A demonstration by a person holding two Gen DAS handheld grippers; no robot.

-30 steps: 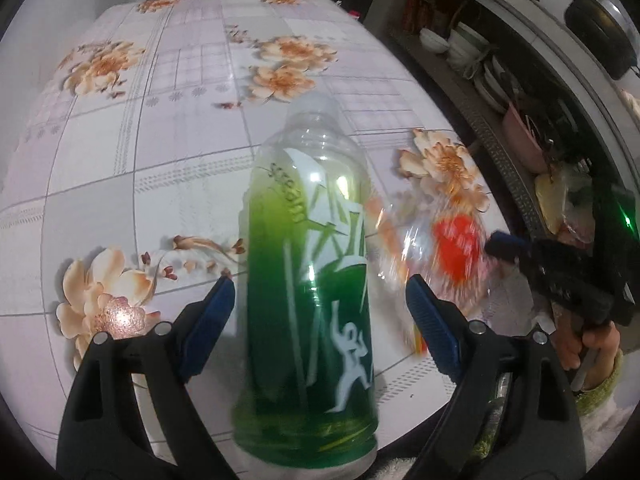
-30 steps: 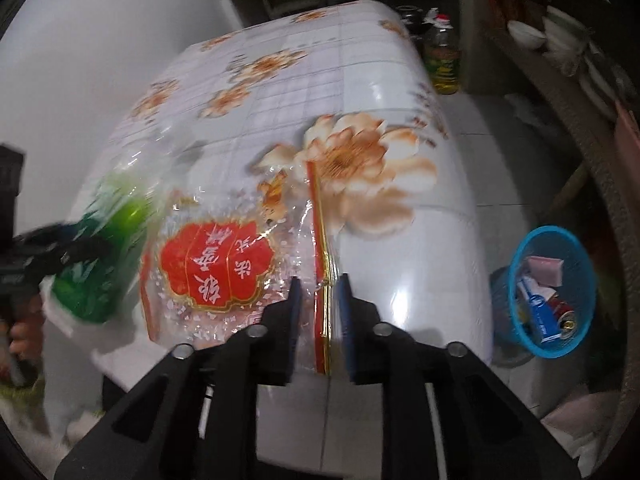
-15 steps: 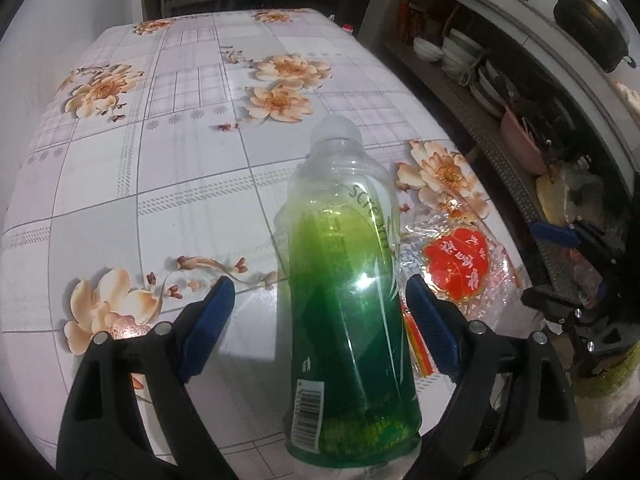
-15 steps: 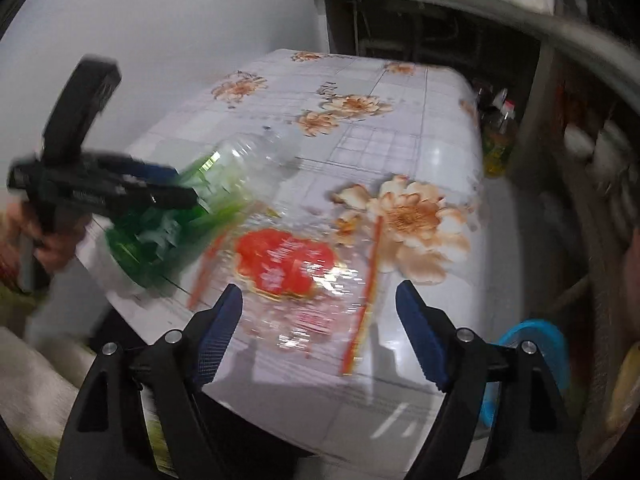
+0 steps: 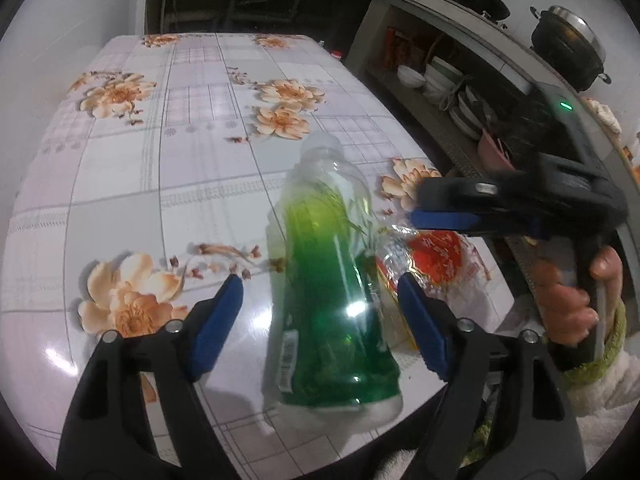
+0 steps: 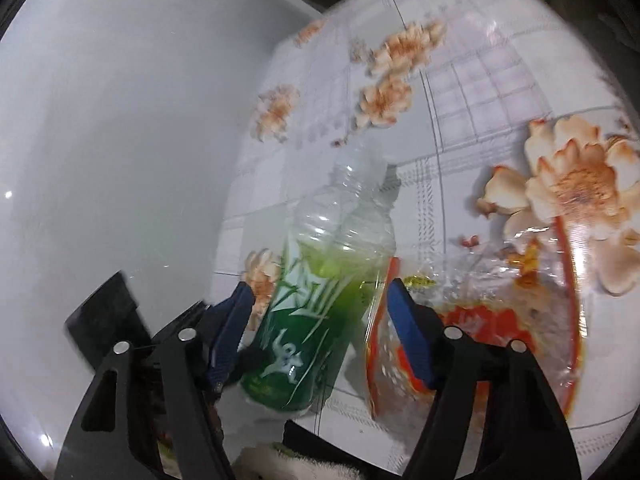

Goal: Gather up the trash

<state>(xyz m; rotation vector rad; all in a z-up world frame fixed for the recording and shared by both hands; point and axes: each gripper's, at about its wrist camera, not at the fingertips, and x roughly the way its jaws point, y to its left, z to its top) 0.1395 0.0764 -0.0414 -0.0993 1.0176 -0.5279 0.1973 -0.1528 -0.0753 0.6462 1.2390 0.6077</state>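
Observation:
A green-labelled plastic bottle [image 5: 332, 300] stands upright on the flowered table [image 5: 160, 160] near its front edge. My left gripper [image 5: 320, 320] straddles its lower half with jaws closing, a narrow gap showing at each pad. My right gripper [image 6: 320, 332] also has the bottle [image 6: 320, 312] between its pads; its jaws are closing too and do not visibly press. In the left wrist view one of its fingers [image 5: 440, 220] reaches in from the right, held by a hand [image 5: 568, 292]. A clear wrapper with a red label [image 5: 440, 256] [image 6: 480, 320] lies flat just right of the bottle.
A white wall [image 6: 120, 120] runs along the table's left side. Shelves with bowls and plates [image 5: 440, 80] and a black pot [image 5: 568, 52] stand to the right, past the table [image 6: 480, 100] edge. The far table surface shows only the cloth's flower pattern.
My right gripper let go of the wrapper's edge, opened wide and swung left around the bottle. My left gripper's jaws have narrowed around the bottle. The wrapper now lies on the table.

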